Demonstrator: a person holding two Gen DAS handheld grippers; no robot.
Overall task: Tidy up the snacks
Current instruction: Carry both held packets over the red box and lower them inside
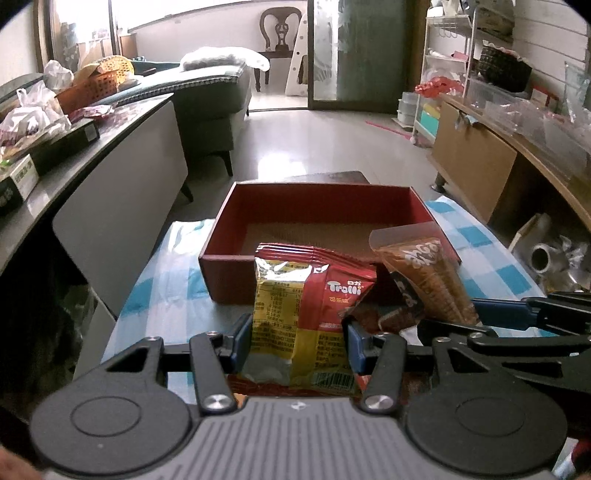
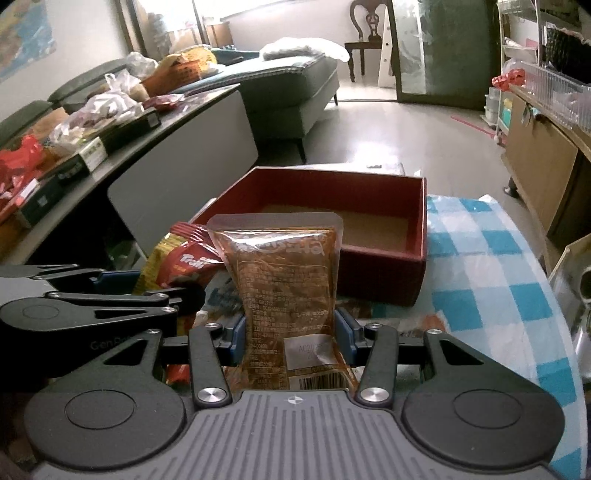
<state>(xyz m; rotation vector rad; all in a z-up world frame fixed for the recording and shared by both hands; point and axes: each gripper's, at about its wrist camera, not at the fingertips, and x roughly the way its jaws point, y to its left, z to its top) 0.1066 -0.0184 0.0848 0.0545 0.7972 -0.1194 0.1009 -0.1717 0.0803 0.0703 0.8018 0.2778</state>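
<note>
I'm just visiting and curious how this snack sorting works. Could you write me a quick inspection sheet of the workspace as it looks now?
Surface: table under a blue-and-white checked cloth.
Job's things: red box, open, nothing seen inside; Trolli packet; brown snack pouch.
Clutter: bags and boxes on the side counter.
Grippers: left gripper shut on the Trolli packet; right gripper shut on the brown snack pouch.
Cables: nothing seen.
Surroundings: grey sofa, wooden chair, shelf rack.

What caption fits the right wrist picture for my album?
Right gripper holding a brown snack pouch in front of the empty red box on the blue-checked cloth.
</note>
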